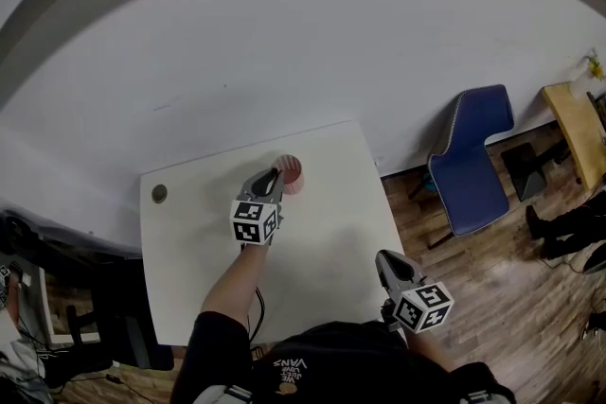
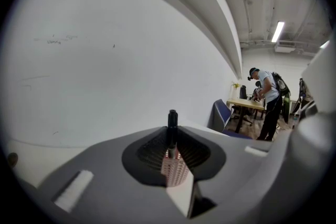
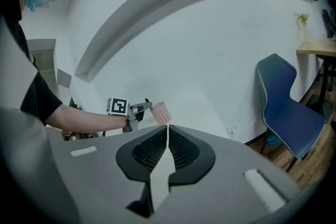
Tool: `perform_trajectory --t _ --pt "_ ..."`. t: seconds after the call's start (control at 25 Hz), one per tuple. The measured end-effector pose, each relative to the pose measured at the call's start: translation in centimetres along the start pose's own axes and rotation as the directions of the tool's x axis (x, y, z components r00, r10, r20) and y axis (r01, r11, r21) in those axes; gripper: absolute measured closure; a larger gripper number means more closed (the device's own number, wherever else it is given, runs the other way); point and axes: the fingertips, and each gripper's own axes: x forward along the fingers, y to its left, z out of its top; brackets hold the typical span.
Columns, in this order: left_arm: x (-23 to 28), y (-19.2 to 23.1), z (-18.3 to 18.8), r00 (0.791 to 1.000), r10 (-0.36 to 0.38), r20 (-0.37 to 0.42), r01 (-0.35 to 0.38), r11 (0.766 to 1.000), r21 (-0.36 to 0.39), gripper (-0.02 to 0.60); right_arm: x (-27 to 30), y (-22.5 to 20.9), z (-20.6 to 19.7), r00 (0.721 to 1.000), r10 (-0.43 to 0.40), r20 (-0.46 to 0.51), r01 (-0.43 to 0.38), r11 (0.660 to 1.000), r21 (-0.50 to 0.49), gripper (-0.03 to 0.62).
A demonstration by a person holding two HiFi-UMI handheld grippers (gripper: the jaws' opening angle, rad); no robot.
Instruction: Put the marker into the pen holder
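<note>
In the left gripper view a black marker (image 2: 171, 124) stands upright, and my left gripper (image 2: 171, 139) is shut on it. Its lower end sits right over the mouth of the pink mesh pen holder (image 2: 175, 171) seen through the gap below. In the head view the left gripper (image 1: 276, 178) reaches the pen holder (image 1: 293, 173) at the far middle of the white table (image 1: 322, 241). My right gripper (image 1: 384, 259) hovers by the table's right front corner, its jaws together on nothing. In the right gripper view, the right gripper (image 3: 168, 129) points at the pen holder (image 3: 161, 113) and the left gripper (image 3: 137, 108).
A round dark grommet (image 1: 159, 194) sits in the table's far left corner. A blue chair (image 1: 473, 158) stands right of the table on the wood floor, with a wooden table (image 1: 574, 122) beyond it. A black chair (image 1: 123, 317) is at the left. A white wall runs behind the table.
</note>
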Motion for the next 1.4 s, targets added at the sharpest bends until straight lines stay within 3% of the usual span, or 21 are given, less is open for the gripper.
perform_trajectory --t 0.68,1.4 --pt "0.2 0.4 -1.5 0.999 0.022 -0.028 -0.023 0.999 -0.049 0.479 0.2 -0.2 0.0 1.0 0.004 -0.001 -0.004 1.0 0.003 0.592" --pt "0.0 0.2 -1.3 0.999 0.023 -0.034 -0.024 0.999 -0.025 0.445 -0.1 0.0 0.1 1.0 -0.001 0.006 0.001 1.0 0.003 0.592"
